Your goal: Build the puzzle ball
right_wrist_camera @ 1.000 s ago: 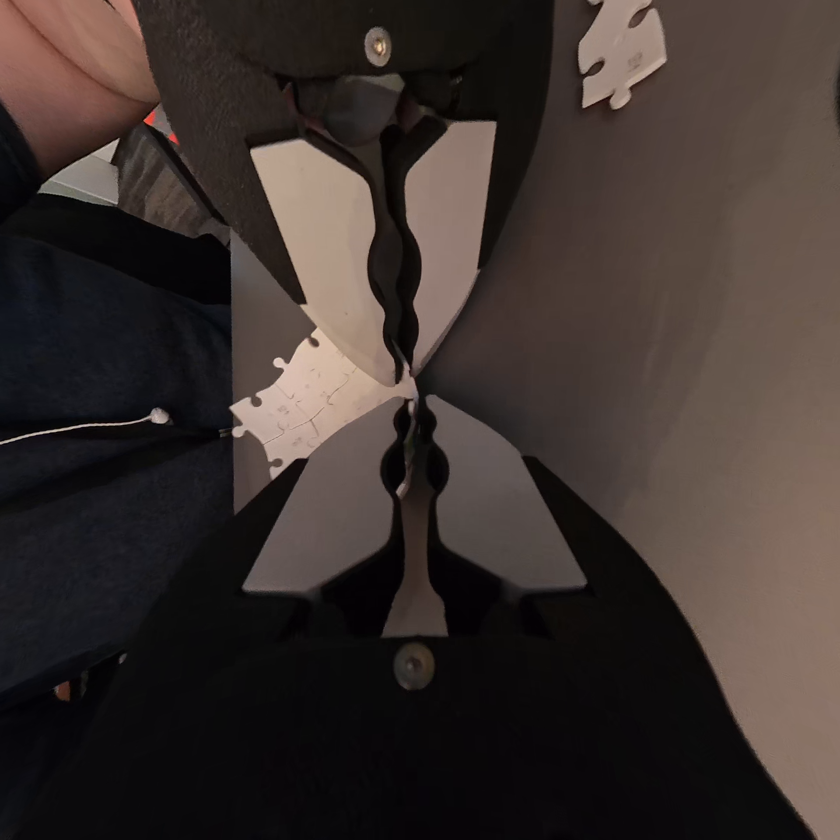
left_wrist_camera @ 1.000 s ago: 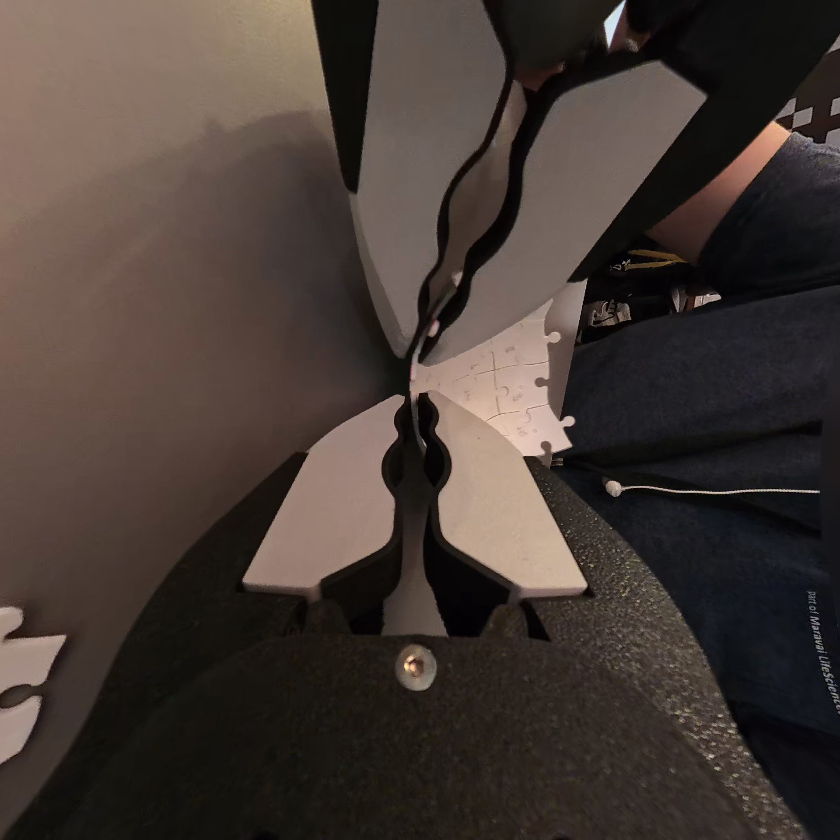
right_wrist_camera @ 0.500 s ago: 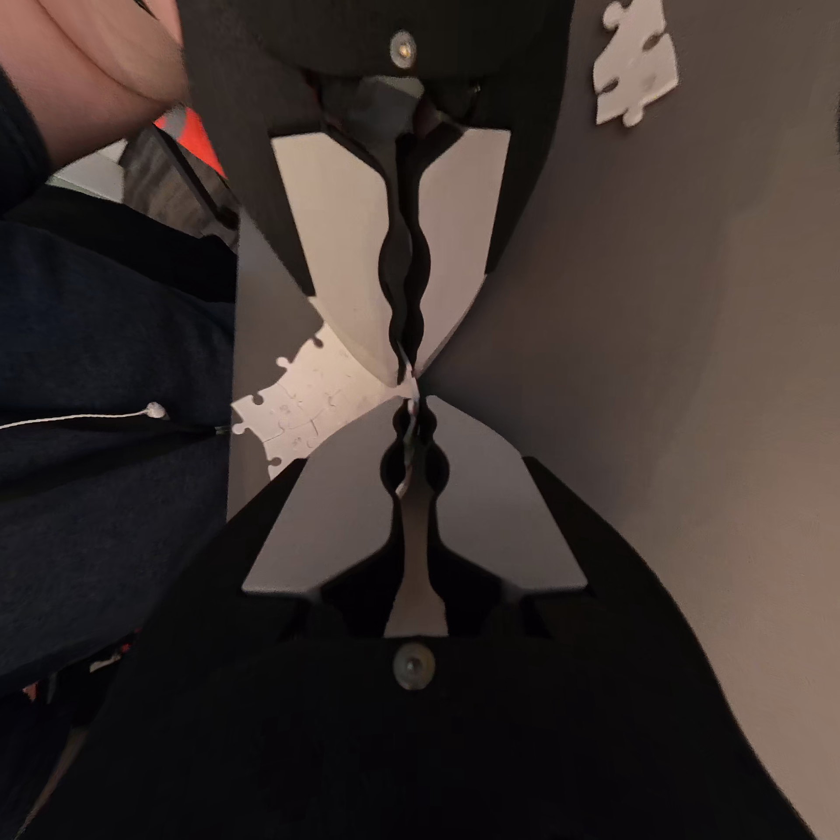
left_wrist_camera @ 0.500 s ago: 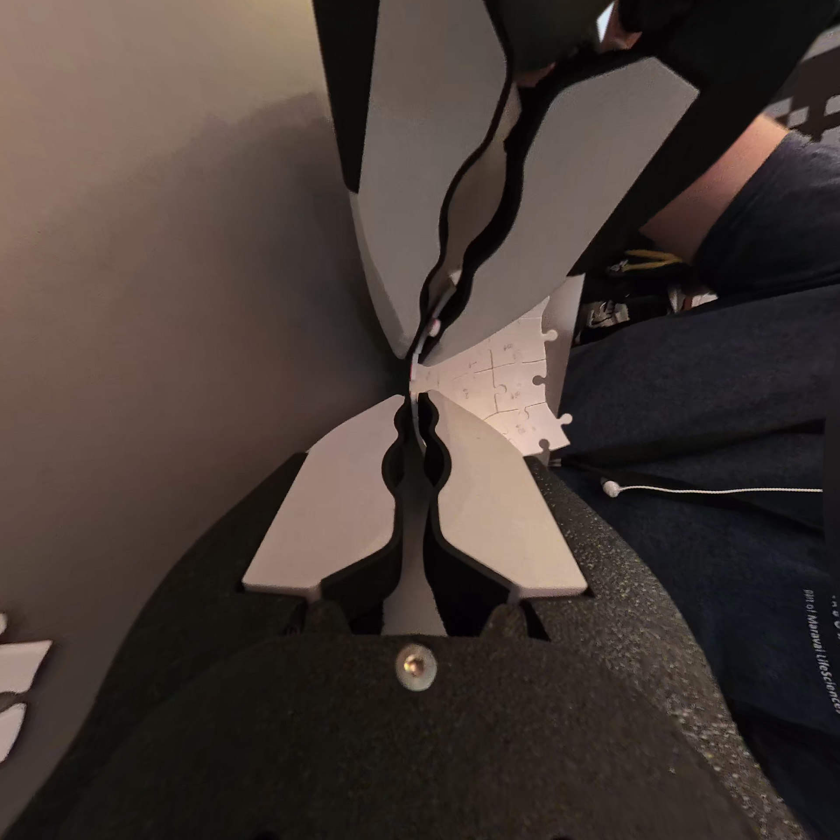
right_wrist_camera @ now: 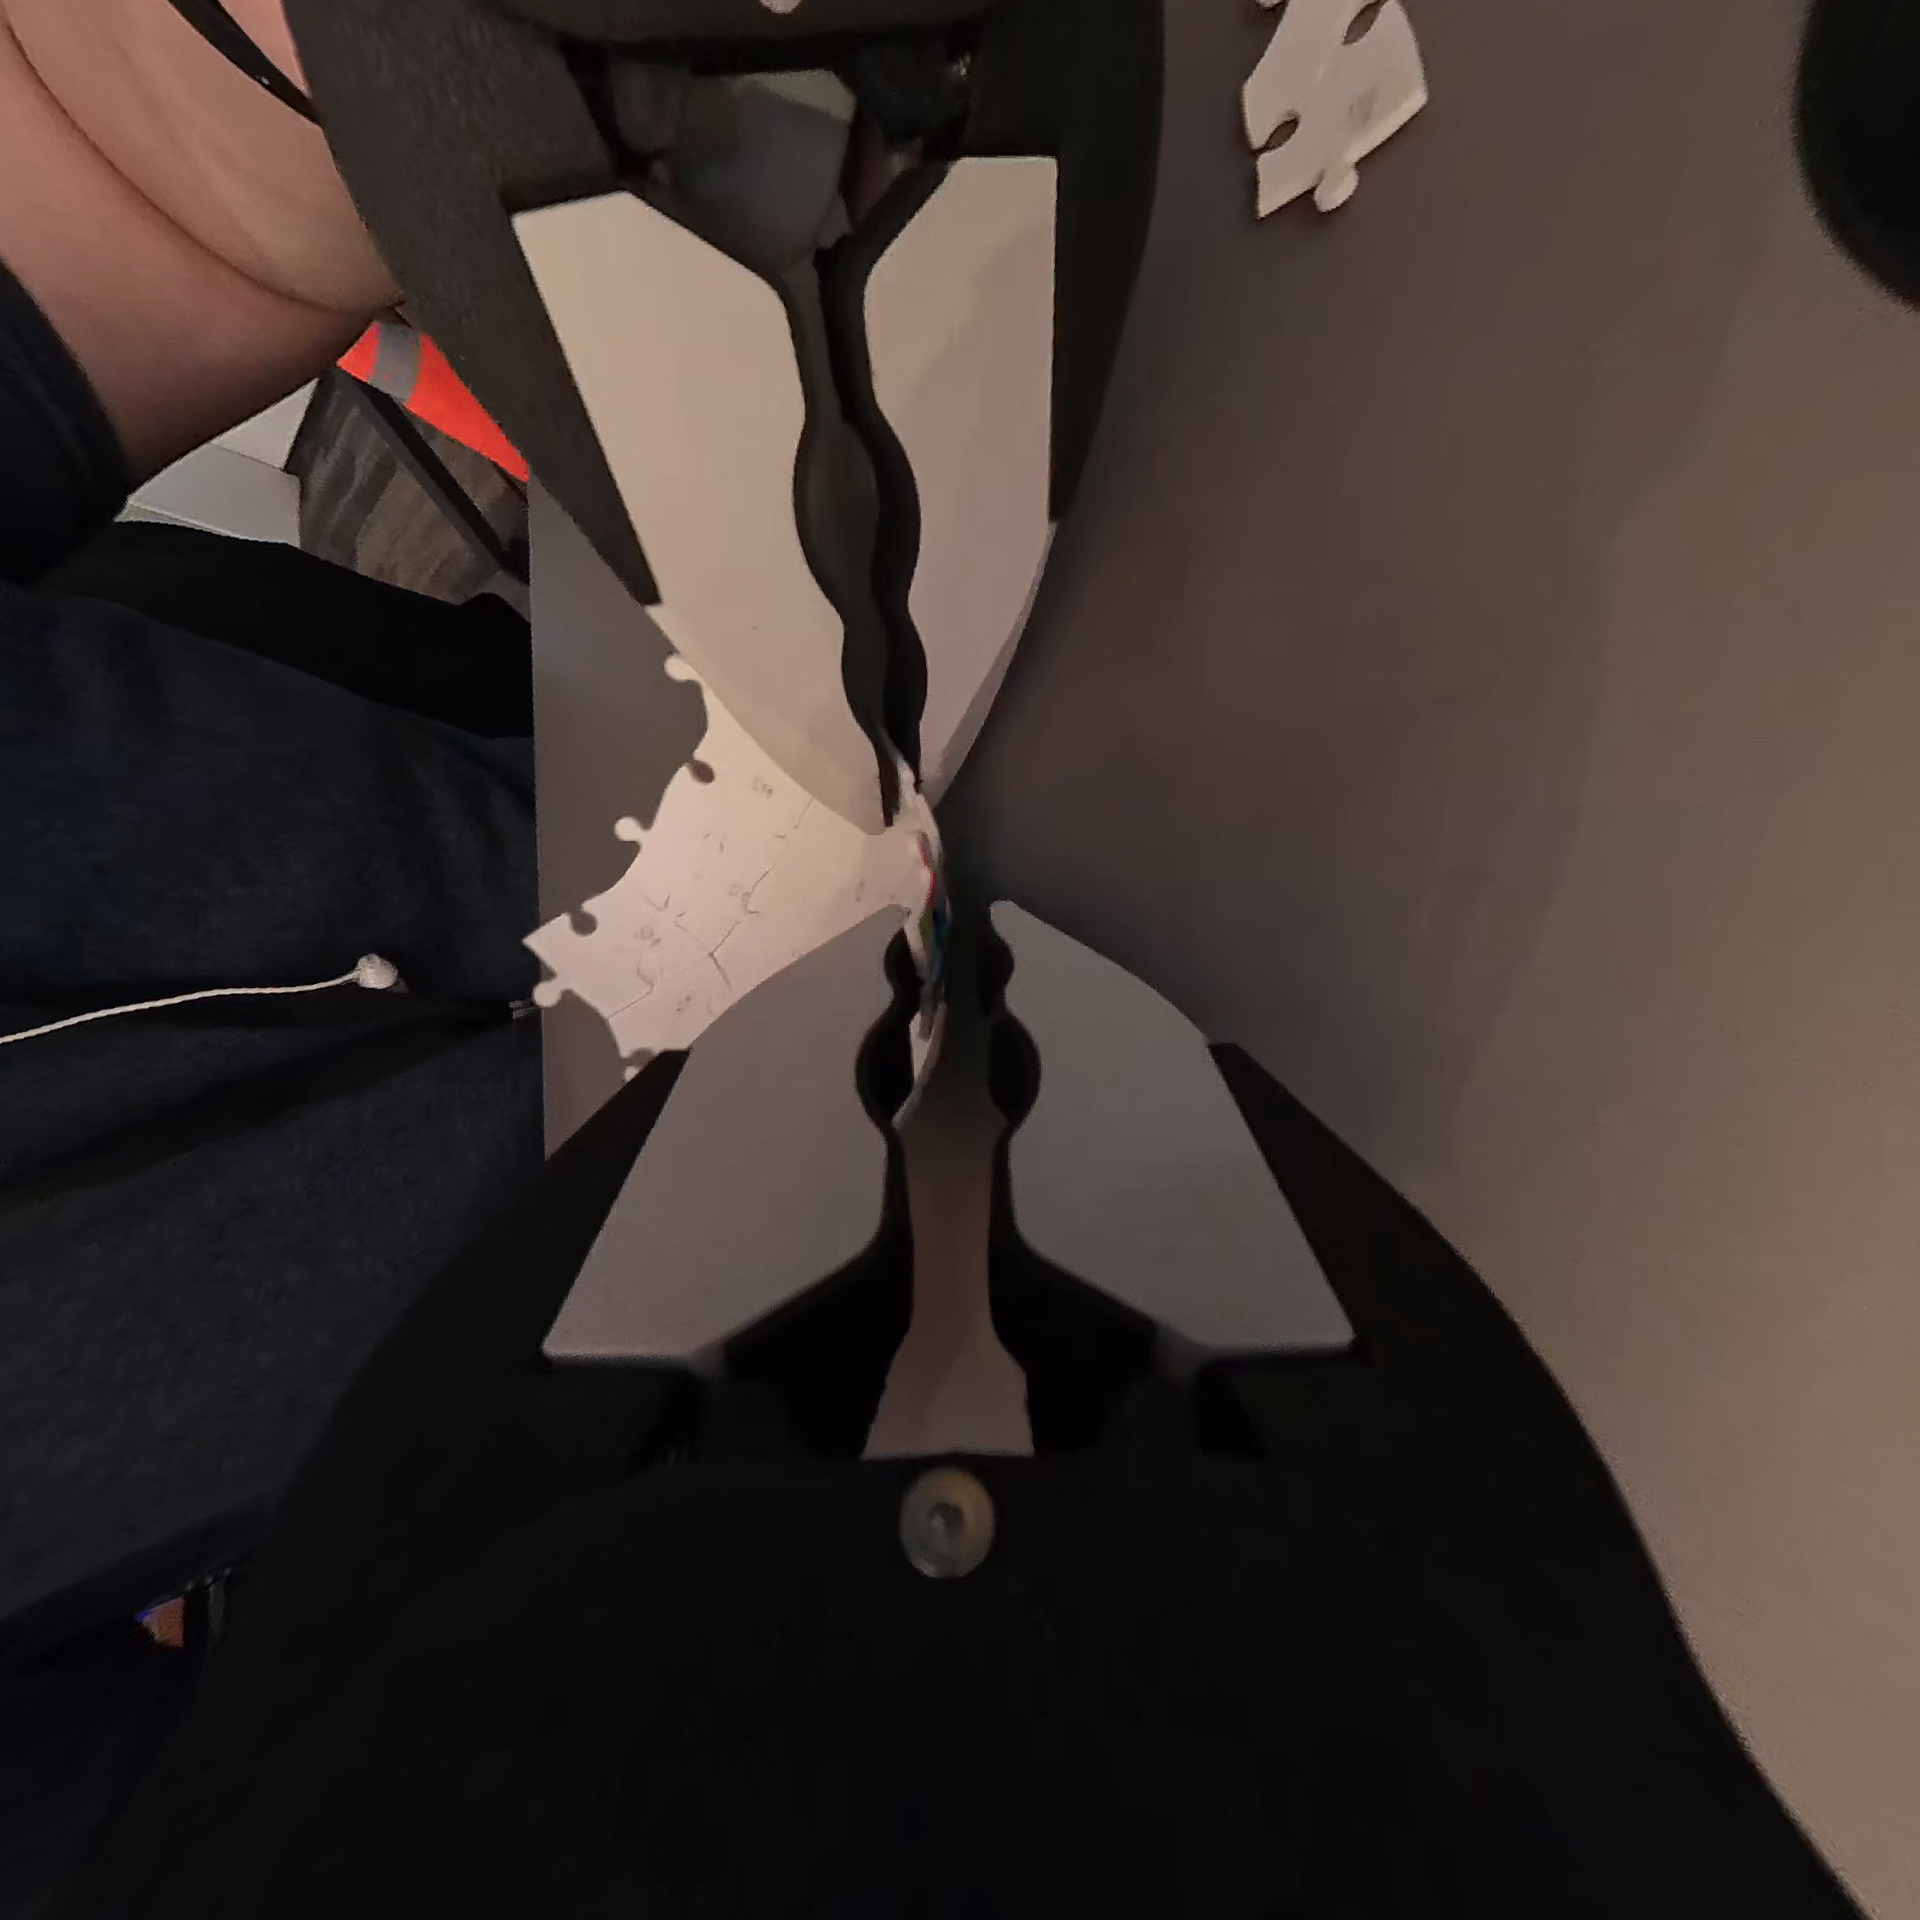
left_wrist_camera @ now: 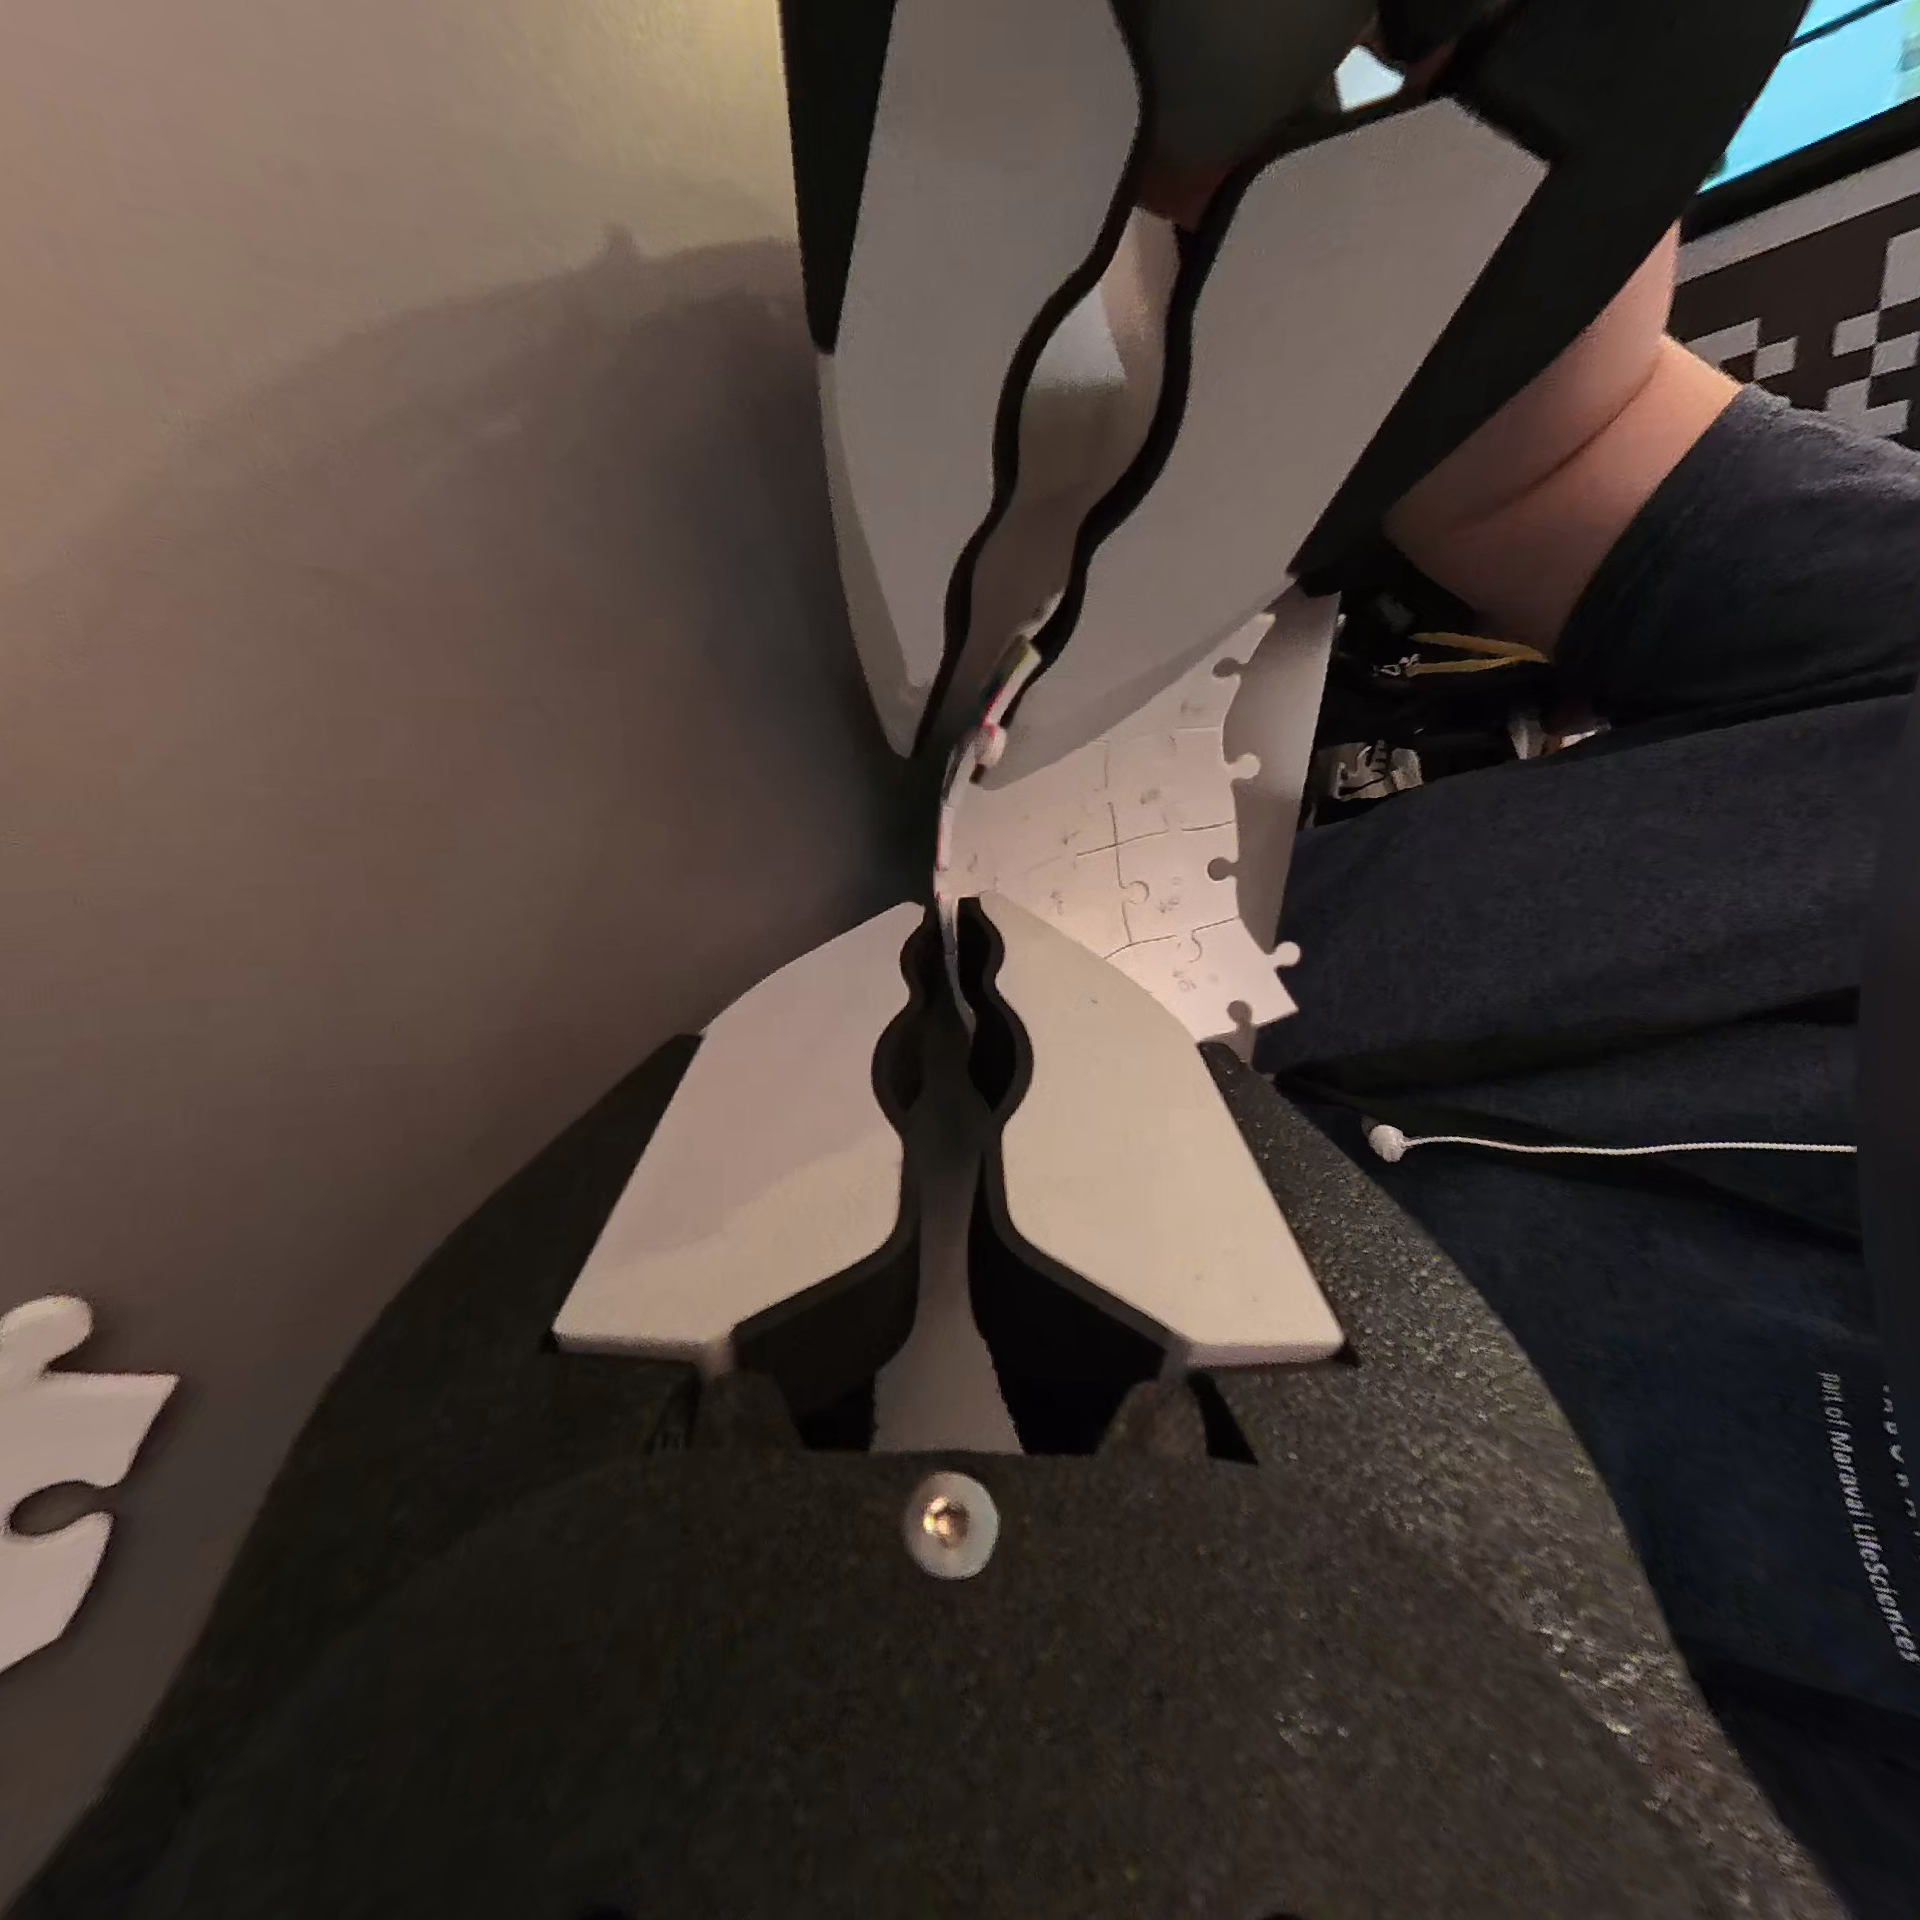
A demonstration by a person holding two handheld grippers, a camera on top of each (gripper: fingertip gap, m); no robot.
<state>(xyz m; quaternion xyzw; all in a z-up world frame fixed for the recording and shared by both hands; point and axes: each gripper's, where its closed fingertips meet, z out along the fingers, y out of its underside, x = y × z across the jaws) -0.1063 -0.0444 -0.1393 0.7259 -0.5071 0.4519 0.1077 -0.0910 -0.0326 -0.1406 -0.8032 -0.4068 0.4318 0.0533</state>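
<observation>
The plain grey desk fills the space to the left of the left gripper, and in the right wrist view it spreads away on the right side of the right gripper. On the opposite side of both grippers sits a person in dark navy clothing, a white drawstring trailing across it, with a bare forearm behind the far gripper.

The two grippers meet tip to tip, white fingers with black wavy pads. The left gripper is pressed together on the edge of the curved white assembled puzzle-ball section, a panel of interlocked pieces with knobs along its outer rim that fans out to the right just past its fingertips. The right gripper is pinching a thin puzzle piece with a coloured face, seen edge-on between its pads and touching the corner of the same white section, which spreads off to its left. In the left wrist view the right gripper comes down from above, that piece caught at its tips.

Well apart from the action, a loose white jigsaw piece lies flat on the desk low to the left of the left gripper; the right wrist view shows one far ahead and to the right.
</observation>
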